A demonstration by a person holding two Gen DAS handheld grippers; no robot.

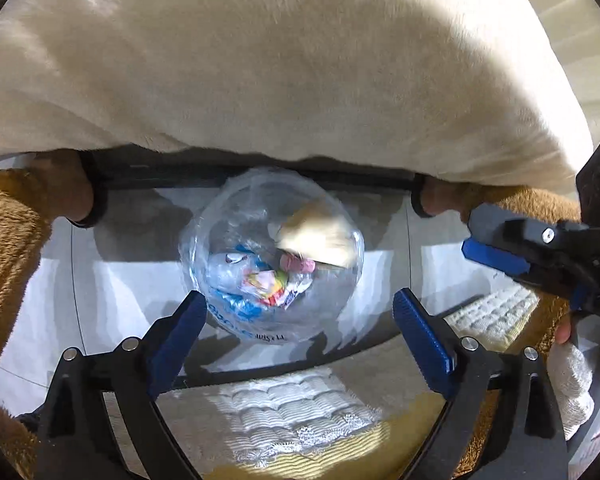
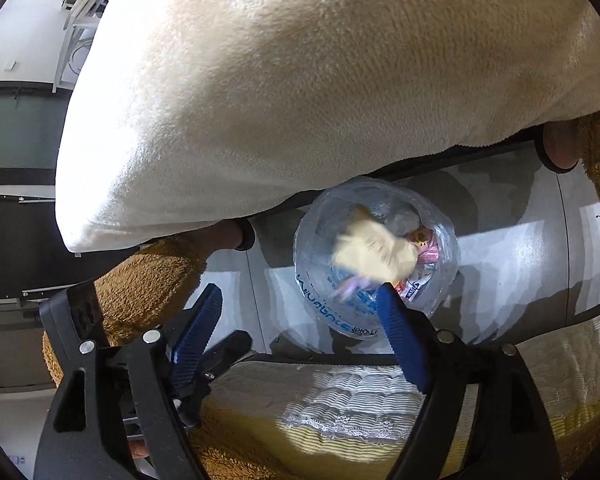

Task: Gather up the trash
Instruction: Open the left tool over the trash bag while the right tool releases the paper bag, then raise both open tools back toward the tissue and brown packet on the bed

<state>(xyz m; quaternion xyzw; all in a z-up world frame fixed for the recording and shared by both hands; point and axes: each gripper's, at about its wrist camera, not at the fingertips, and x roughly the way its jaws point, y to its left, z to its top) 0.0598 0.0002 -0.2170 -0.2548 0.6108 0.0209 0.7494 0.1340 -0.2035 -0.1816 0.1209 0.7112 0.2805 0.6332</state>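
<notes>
Cream scrap (image 2: 374, 254) blurred over bag (image 1: 220, 256): light, soft, pinch middle. Left gripper (image 1: 300, 334), right gripper (image 2: 300, 334) both gaped, empty.

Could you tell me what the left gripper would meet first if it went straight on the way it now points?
Probably the clear trash bag. It lies dead ahead between the open fingers of the left gripper, with a cream scrap, blurred, and wrappers in its mouth. The depth is hard to judge, and the cream cushion sits above that line.

Clear plastic trash bag (image 1: 276, 256) with blue lettering holding a pale yellow crumpled paper wad (image 2: 374, 254) and pink and multicoloured wrappers (image 1: 276, 286); cream plush blanket (image 1: 284, 60); tan-brown fleece sleeves (image 1: 8, 248); white ribbed mat (image 1: 288, 412) with yellow edge.
</notes>
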